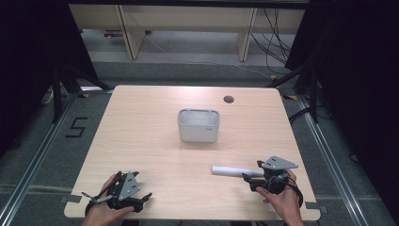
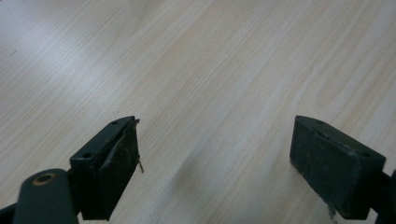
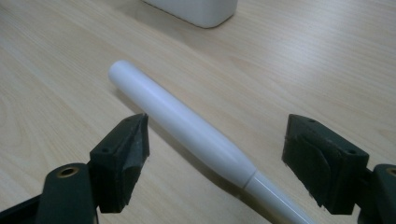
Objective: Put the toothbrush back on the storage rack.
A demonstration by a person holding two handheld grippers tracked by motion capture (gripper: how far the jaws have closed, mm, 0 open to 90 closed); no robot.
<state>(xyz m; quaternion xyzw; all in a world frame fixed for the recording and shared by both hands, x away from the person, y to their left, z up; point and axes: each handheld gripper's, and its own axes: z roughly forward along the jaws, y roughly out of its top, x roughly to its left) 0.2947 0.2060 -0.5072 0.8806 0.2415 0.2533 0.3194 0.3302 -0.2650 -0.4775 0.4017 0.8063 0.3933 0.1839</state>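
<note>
White and slim, the handle (image 3: 187, 126) lies flat on the wooden table (image 1: 141, 141), passing between the right gripper (image 3: 217, 163)'s spread jaws (neither pad touches it). Beyond it stands a grey tub (image 1: 198, 125), while the left gripper (image 2: 215, 172) gapes over bare wood.

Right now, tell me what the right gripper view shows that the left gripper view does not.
Right gripper view: a white handle lying on the table between the open right claw, untouched by its pads, and the bottom corner of a white tub beyond it. Left gripper view: the open left claw over bare wood, nothing between its pads. Both share the light wooden table.
</note>
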